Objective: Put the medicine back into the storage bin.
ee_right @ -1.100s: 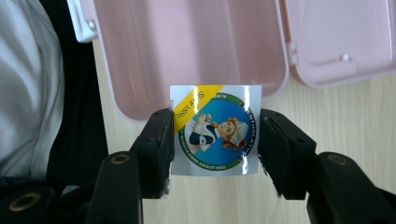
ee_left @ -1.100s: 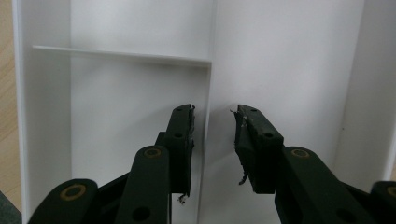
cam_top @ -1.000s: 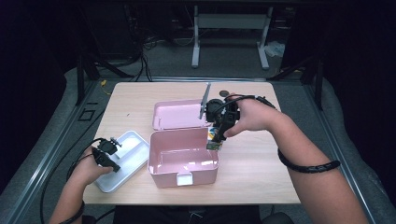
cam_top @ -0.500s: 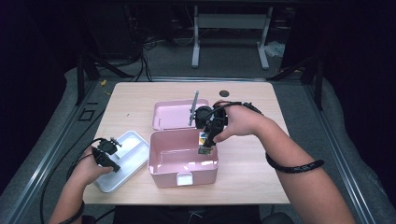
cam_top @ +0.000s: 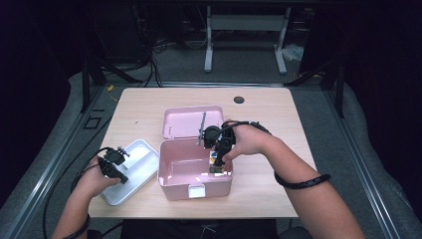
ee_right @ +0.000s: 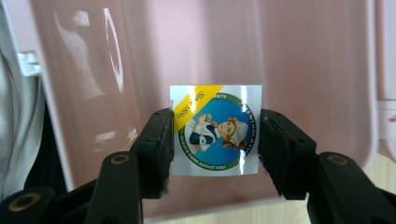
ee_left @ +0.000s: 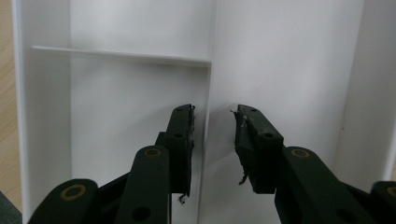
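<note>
From above, a pink box (cam_top: 194,172) sits open near the front middle of the wooden worktop (cam_top: 268,114), its lid (cam_top: 191,122) lying flat just behind it. The person's right hand (cam_top: 249,142) reaches in from the right and points the right tool (cam_top: 217,167) down into the box at its right inner wall, with a small printed packet (cam_top: 215,162) at the tip. Off to the left, a white tray (cam_top: 137,169) lies just beside the box, and the left hand (cam_top: 92,174) holds the left tool (cam_top: 113,167) over the tray's near left part.

In the left gripper view, the left tool (ee_left: 212,135) hangs with its jaws parted by a moderate gap and nothing between them. Below them is the white tray (ee_left: 116,93), its thin dividing wall (ee_left: 205,102) running up between the two jaws, and a cross wall branches off to the left higher up. A sliver of worktop (ee_left: 5,93) shows at the far left.

In the right gripper view, the right tool (ee_right: 215,133) is clamped on a small square packet (ee_right: 215,128), one jaw pressed against each side edge. It carries a round blue picture of a cartoon figure with a yellow corner band. Behind it lies the glossy pink inside of the box (ee_right: 303,60), so the packet is held within the box, above its floor.
</note>
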A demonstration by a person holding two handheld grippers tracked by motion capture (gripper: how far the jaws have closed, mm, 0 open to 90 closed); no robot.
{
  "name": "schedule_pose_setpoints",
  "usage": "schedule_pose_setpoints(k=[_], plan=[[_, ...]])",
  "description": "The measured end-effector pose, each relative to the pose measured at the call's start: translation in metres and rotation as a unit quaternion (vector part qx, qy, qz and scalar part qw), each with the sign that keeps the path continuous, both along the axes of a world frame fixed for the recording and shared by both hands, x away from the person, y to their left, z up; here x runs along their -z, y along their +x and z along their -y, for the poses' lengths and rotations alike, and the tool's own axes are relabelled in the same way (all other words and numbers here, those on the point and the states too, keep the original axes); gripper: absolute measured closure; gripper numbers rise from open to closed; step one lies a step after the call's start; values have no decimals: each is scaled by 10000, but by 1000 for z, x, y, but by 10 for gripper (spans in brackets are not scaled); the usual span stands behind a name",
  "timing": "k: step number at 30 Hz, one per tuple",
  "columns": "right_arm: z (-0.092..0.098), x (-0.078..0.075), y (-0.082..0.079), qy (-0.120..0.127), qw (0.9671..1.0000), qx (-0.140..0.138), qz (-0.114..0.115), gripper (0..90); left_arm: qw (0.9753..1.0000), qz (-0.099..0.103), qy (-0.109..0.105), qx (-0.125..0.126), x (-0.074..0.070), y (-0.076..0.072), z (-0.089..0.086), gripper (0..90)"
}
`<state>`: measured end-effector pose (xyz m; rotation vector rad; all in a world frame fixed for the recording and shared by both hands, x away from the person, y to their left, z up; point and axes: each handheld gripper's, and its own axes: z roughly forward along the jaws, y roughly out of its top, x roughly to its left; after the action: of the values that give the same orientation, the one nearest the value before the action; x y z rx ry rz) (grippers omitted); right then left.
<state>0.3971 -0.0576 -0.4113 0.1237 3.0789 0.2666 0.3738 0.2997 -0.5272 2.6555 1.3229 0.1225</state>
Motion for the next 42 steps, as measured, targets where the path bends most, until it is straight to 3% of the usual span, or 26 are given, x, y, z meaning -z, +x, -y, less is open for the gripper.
schedule_pose_setpoints(k=[14,37,42], plan=[[-9,27,4,-107,9999,88,-78,465,10000,0,0,0,0,0,0,665],[-18,41,4,-253,9995,140,-114,459,10000,-3,1,4,0,0,0,665],[-18,43,5,-312,9994,159,-19,407,10000,-2,-3,8,0,0,0,665]])
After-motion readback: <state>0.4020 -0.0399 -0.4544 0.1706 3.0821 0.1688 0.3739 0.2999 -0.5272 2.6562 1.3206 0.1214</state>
